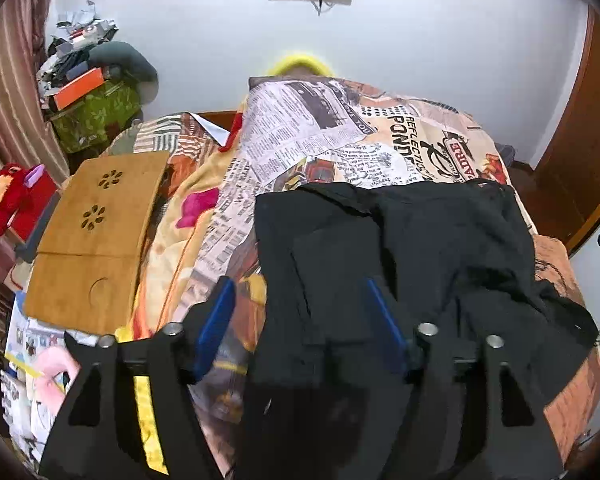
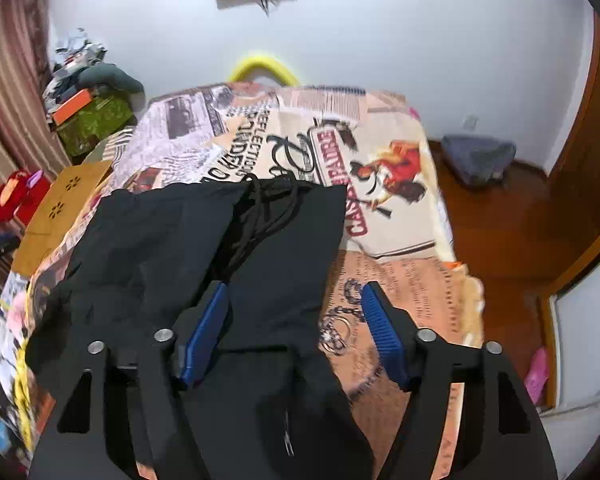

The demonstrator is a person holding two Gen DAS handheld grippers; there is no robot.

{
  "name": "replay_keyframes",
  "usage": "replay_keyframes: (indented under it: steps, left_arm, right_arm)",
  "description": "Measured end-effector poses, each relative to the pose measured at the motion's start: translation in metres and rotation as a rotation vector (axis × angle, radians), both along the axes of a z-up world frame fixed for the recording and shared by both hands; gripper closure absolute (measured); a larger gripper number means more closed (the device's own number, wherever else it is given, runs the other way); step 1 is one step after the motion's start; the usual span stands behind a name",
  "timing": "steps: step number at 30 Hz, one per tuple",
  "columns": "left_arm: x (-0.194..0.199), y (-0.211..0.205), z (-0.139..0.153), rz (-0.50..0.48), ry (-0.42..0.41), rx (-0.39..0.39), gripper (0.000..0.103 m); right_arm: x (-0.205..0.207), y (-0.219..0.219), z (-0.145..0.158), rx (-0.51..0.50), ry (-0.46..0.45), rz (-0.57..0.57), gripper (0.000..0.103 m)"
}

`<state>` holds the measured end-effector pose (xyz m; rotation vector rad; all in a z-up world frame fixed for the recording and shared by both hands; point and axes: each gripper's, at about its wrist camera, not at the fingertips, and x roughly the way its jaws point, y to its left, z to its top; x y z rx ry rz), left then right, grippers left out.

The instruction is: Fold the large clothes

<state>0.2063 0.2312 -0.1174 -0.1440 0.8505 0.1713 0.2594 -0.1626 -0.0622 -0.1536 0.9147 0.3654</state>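
Over the near end of the bed (image 2: 400, 184), both grippers stand with fingers spread wide and nothing clamped. Black fabric lies between the left gripper (image 1: 300, 320) pads without either pressing it; the right gripper (image 2: 296, 320) straddles the garment's right edge. Spread across the printed bedspread, the black garment (image 2: 172, 240) runs its long axis from near to far, drawstring end (image 2: 276, 196) far.

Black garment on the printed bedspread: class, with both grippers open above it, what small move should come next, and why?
Probably lower both grippers to pinch the near edge of the black fabric garment. The left gripper and right gripper both stand open, holding nothing, and the garment lies only partly folded, with rumpled layers and loose cords, on the newspaper-print bedspread.
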Motion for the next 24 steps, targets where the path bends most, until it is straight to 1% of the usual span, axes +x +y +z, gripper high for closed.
replay_keyframes:
  steps: [2,5,8,11,13,17,20,24]
  left_arm:
    - [-0.016,0.002,0.003,0.01,-0.01,0.003,0.022]
    - [-0.038,0.008,-0.001,0.024,-0.001,0.004,0.021]
    - [-0.057,0.02,-0.014,0.052,0.023,-0.05,0.021]
    - [-0.074,0.036,-0.039,0.084,0.08,-0.138,0.021]
    - [-0.084,0.043,-0.055,0.099,0.11,-0.184,0.021]
    - [-0.102,0.053,-0.097,0.118,0.208,-0.269,0.021]
    - [-0.113,0.056,-0.127,0.135,0.248,-0.341,0.021]
    - [-0.12,0.056,-0.163,0.171,0.295,-0.418,0.021]
  right_arm:
    - [-0.012,-0.004,0.005,-0.01,-0.009,0.008,0.036]
    - [-0.028,-0.012,0.005,0.003,-0.001,0.009,0.036]
    - [-0.041,-0.022,-0.002,0.02,0.011,0.002,0.036]
    - [-0.047,-0.03,-0.013,0.018,0.038,-0.017,0.036]
    - [-0.048,-0.032,-0.023,-0.009,0.068,-0.031,0.036]
    - [-0.051,-0.04,-0.044,-0.028,0.126,-0.051,0.036]
    - [-0.049,-0.045,-0.066,-0.031,0.188,-0.06,0.036]
    - [-0.048,-0.05,-0.093,-0.043,0.263,-0.072,0.036]
